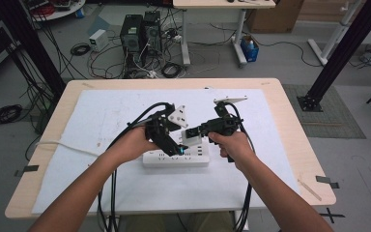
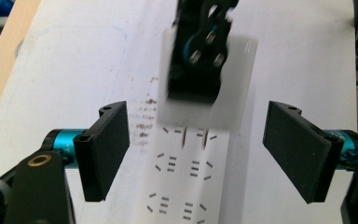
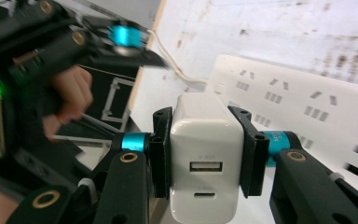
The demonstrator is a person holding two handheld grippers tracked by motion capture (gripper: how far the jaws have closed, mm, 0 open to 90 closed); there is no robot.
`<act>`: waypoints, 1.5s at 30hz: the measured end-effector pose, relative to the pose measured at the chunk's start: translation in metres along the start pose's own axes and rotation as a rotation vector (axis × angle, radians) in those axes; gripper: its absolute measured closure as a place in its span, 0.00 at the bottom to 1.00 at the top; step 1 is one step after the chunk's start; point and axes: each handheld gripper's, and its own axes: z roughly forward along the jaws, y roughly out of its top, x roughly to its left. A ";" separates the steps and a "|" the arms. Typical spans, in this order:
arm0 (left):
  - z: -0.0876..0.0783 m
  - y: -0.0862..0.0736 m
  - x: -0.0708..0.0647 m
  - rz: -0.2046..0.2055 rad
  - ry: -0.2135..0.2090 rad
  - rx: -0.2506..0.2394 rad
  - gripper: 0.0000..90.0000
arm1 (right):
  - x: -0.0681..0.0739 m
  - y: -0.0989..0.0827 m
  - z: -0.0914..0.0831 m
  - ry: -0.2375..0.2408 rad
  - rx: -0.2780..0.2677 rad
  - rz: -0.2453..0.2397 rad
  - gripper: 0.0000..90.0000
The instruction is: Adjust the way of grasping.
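charger [image 2: 208, 79] and right gripper [image 1: 192, 134] block the power strip [image 1: 174, 158] sockets.

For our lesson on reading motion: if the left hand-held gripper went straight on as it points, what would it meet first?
Probably the white power strip beneath its open jaws; the held charger hangs just beyond, though depth is unclear.

The charger [image 3: 206, 161] looked like smooth white plastic with a slight gloss, its port faces recessed. The power strip [image 1: 176, 157], at about six o'clock on the sheet, was matt white plastic with dark slots. The right gripper [image 3: 206, 149] had matt black pads, glossy teal metal collars and brass-coloured fasteners; the left gripper [image 2: 196, 154] was finished alike. The bench [image 1: 290, 121] showed pale wood grain at its edges, under a white sheet [image 1: 116, 111], matt, faintly stained and wrinkled, whether paper or cloth unclear.
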 end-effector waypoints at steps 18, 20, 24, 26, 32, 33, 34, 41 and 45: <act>-0.039 -0.062 0.033 -0.152 -0.090 0.176 0.23 | 0.001 0.001 -0.046 -0.203 0.020 -0.225 0.69; -0.044 -0.071 0.038 -0.178 -0.094 0.194 0.23 | 0.002 0.003 -0.051 -0.247 0.046 -0.258 0.69; -0.053 -0.086 0.044 -0.212 -0.108 0.255 0.23 | 0.010 0.008 -0.061 -0.361 0.146 -0.374 0.69; -0.057 -0.091 0.045 -0.217 -0.105 0.282 0.23 | 0.015 0.010 -0.065 -0.407 0.187 -0.410 0.69; -0.071 -0.106 0.046 -0.255 -0.074 0.335 0.23 | 0.026 0.013 -0.075 -0.519 0.273 -0.504 0.69; -0.073 -0.108 0.046 -0.256 -0.069 0.337 0.23 | 0.027 0.014 -0.077 -0.534 0.283 -0.516 0.69; -0.075 -0.110 0.046 -0.259 -0.061 0.340 0.23 | 0.029 0.014 -0.080 -0.548 0.287 -0.525 0.69; -0.083 -0.118 0.045 -0.240 -0.065 0.360 0.23 | 0.027 0.012 -0.101 -0.559 0.276 -0.537 0.69; -0.085 -0.121 0.044 -0.237 -0.062 0.371 0.23 | 0.024 0.010 -0.105 -0.560 0.275 -0.541 0.69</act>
